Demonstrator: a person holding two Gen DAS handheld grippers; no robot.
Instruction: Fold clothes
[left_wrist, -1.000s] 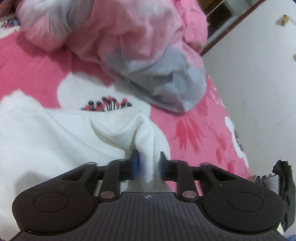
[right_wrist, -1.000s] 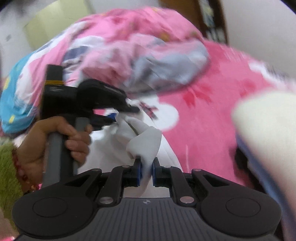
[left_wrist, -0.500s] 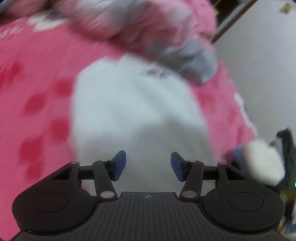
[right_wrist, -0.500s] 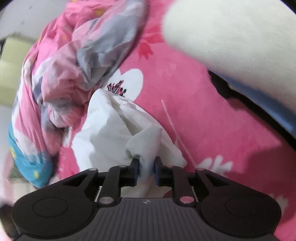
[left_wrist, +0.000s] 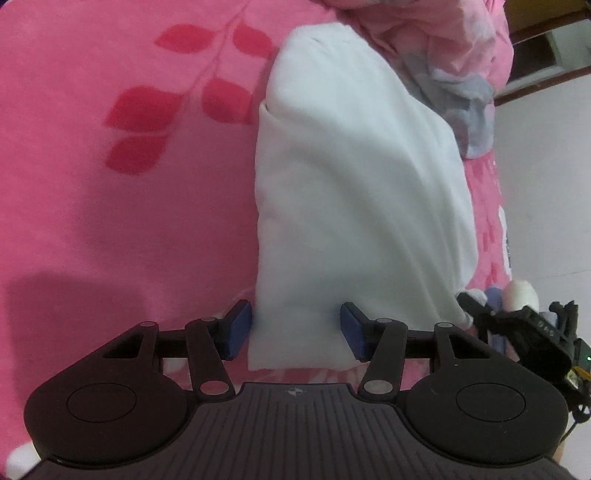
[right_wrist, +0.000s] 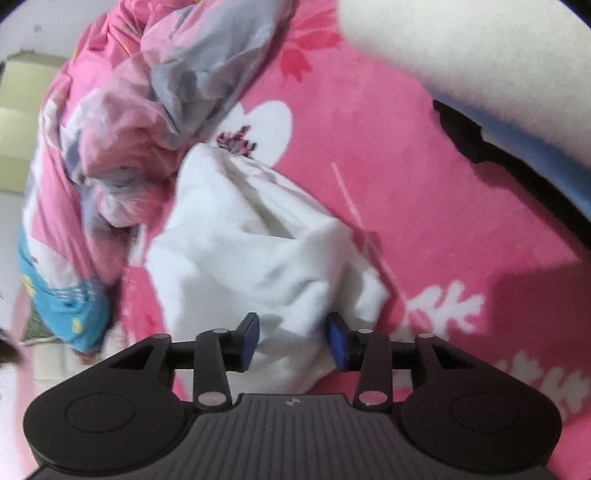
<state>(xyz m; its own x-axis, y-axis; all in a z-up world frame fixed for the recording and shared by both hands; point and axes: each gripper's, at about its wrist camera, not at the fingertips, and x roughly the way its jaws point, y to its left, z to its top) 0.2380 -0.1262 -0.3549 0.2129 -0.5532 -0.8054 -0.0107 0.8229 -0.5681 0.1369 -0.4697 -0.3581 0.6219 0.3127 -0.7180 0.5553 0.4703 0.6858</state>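
Left wrist view: the left hand-held gripper (left_wrist: 295, 334) hangs wide apart, gripping nothing, over the near edge of a white garment (left_wrist: 354, 206) lying in a folded strip on the pink bed (left_wrist: 110, 184). Right wrist view: the right hand-held gripper (right_wrist: 291, 341) is also spread, straddling bunched cloth; a fold seems just laid, so next comes regripping an edge

From the left wrist, bare pink fleece bedspread with red leaf print (left_wrist: 129, 184) lies from nine to eleven o'clock. The folded white cloth garment (left_wrist: 354, 206) fills twelve, a crumpled pink-and-grey quilt (left_wrist: 454, 62) crowds one, and the other black handheld gripper (left_wrist: 524, 332) blocks three o'clock.
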